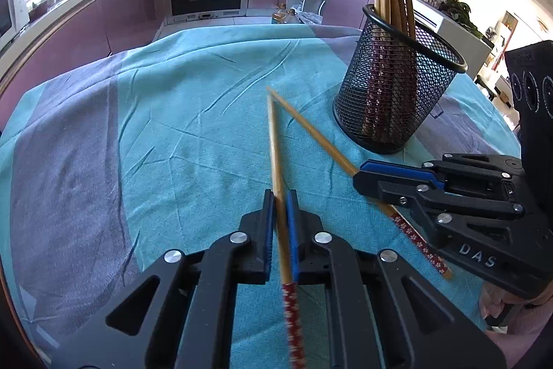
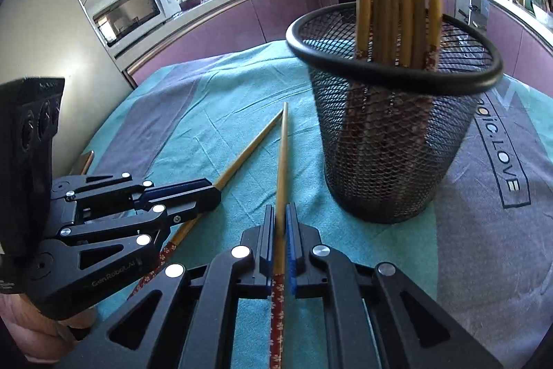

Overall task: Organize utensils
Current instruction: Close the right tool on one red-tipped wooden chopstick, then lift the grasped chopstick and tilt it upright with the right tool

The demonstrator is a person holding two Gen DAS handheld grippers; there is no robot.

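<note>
Between each gripper's closed fingers (image 1: 266, 213) (image 2: 294, 230) sits one chopstick (image 1: 276, 154) (image 2: 282, 161) (tips seemingly crossing) beside the mesh holder (image 1: 390, 92).

The table is covered by a teal cloth (image 1: 179, 140) with broad grey bands, creased in long shallow folds; on the right-hand grey part of the cloth white lettering reads "LOVE" (image 2: 508, 177); a black mesh holder (image 1: 394, 92) stands upright on the cloth toward the far right, bundled chopsticks rising from it; two loose chopsticks (image 1: 274, 140) rest on the cloth beside the holder, their thin tips nearly meeting, their red-patterned ends spread apart toward the near edge.
</note>
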